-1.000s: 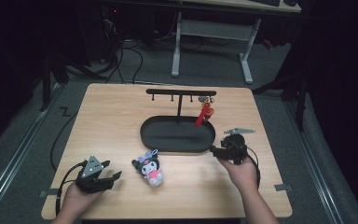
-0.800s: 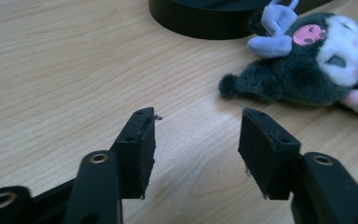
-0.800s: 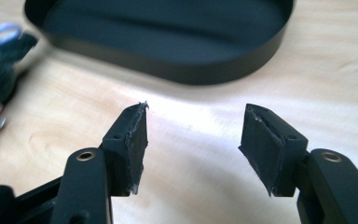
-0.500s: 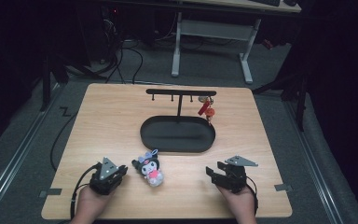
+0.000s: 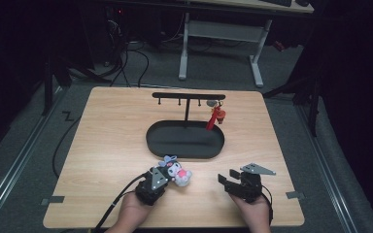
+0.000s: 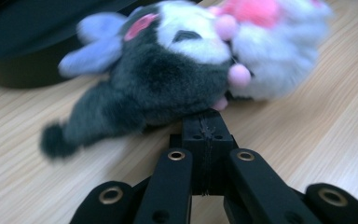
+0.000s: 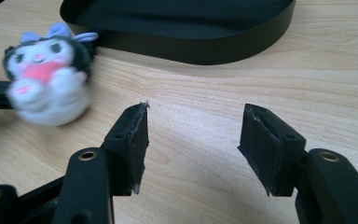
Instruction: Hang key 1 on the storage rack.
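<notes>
Lab-type workspace: dark room, floor cables (image 5: 126, 63), adj. desk frame (image 5: 221, 34) behind table (image 5: 111, 145).

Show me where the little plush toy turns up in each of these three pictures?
High view: plush toy near the table's front edge, at the left gripper.
Left gripper view: plush toy across the upper half, just past the shut jaws.
Right gripper view: plush toy at upper left.
Shared landmark: black tray behind it.

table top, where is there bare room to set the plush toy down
Bare wood runs along the table's left side, beside the black tray, and along the right edge past the hanging red charm. The gap between the two grippers is also free. It is crowded around the plush toy at the left gripper.
</notes>
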Motion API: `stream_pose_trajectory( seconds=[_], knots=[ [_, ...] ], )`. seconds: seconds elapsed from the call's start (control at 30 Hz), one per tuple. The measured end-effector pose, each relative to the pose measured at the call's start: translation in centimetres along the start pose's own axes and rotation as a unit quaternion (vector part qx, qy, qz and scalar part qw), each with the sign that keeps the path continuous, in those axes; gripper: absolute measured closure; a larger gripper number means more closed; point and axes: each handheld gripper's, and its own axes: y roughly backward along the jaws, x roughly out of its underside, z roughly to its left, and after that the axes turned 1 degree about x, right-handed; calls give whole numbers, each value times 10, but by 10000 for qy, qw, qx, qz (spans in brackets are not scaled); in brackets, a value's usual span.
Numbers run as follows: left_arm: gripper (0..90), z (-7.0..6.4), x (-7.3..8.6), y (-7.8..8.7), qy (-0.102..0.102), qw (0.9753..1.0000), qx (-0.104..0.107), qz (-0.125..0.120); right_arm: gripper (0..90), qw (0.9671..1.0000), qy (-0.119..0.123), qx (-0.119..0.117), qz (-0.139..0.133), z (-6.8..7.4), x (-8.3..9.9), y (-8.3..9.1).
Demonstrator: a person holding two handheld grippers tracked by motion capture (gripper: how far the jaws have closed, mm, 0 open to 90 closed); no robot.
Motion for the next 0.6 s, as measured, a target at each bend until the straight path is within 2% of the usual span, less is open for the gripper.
stream_pose_trajectory(
  seconds=[0.1, 0.17, 0.3, 0.37, 0.43, 0.47, 0.53, 0.6],
  knots=[
    [897, -9, -8, -7, -45, 9999, 112, -69, 424, 10000, -33, -14, -3, -1, 1, 1],
    [896, -13, -9, -5, -52, 9997, 179, -144, 425, 10000, -51, -15, -5, -1, 1, 2],
    [896, -10, 3, 21, -90, 9992, 128, -356, 427, 9999, -109, -20, -11, -4, 3, 4],
    [898, 2, 12, 36, 62, 9989, -69, -469, 427, 9999, -109, -25, -35, -5, 3, 5],
    [899, 14, 15, 42, 172, 9982, -285, -509, 427, 9999, -119, -21, -29, -4, 3, 5],
    [899, 22, 15, 40, 317, 9976, -360, -508, 427, 9999, -107, -23, -37, -4, 3, 5],
    [899, 32, 11, 34, 408, 9969, -479, -479, 427, 9999, -133, -32, 5, -3, 3, 5],
    [899, 40, 5, 19, 511, 9970, -458, -356, 428, 9999, -101, -33, 10, -1, 3, 4]
  ],
)
